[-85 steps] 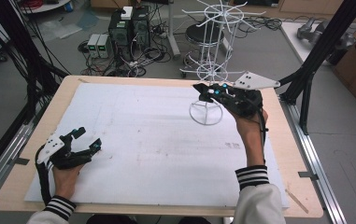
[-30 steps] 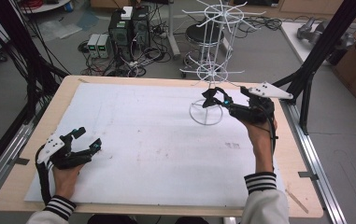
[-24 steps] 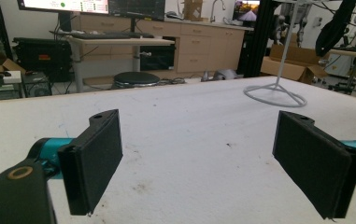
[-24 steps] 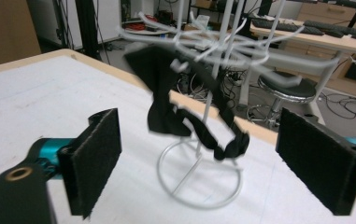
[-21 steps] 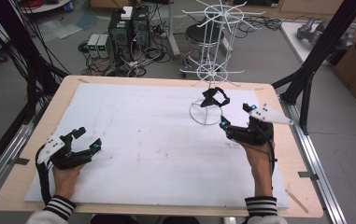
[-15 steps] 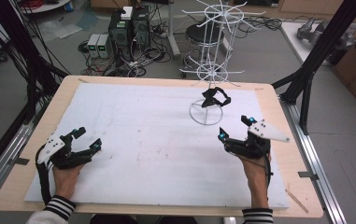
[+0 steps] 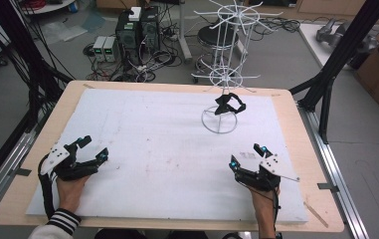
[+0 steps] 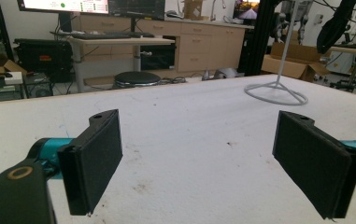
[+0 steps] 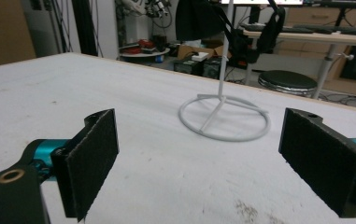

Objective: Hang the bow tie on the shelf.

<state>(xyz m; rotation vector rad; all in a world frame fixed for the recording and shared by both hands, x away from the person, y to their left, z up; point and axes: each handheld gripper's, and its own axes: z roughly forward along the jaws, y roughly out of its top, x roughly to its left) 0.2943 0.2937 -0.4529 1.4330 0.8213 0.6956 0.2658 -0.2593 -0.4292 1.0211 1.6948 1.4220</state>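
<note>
Hanging on a thin white wire rack (image 7: pixel 225 74) near the table's far edge, a black strap (image 7: pixel 229 103) droops; the left gripper (image 7: pixel 93 150) and the right gripper (image 7: pixel 246 155) rest wide open, empty, on the white foam mat (image 7: pixel 157 149).

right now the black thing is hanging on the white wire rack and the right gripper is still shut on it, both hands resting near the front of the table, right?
Not quite. The black thing does hang on the white wire rack, but the right gripper is not shut on it: the right gripper view shows its jaws wide open with nothing between them, well short of the rack. Both grippers, the left gripper too, rest near the front of the table.
</note>
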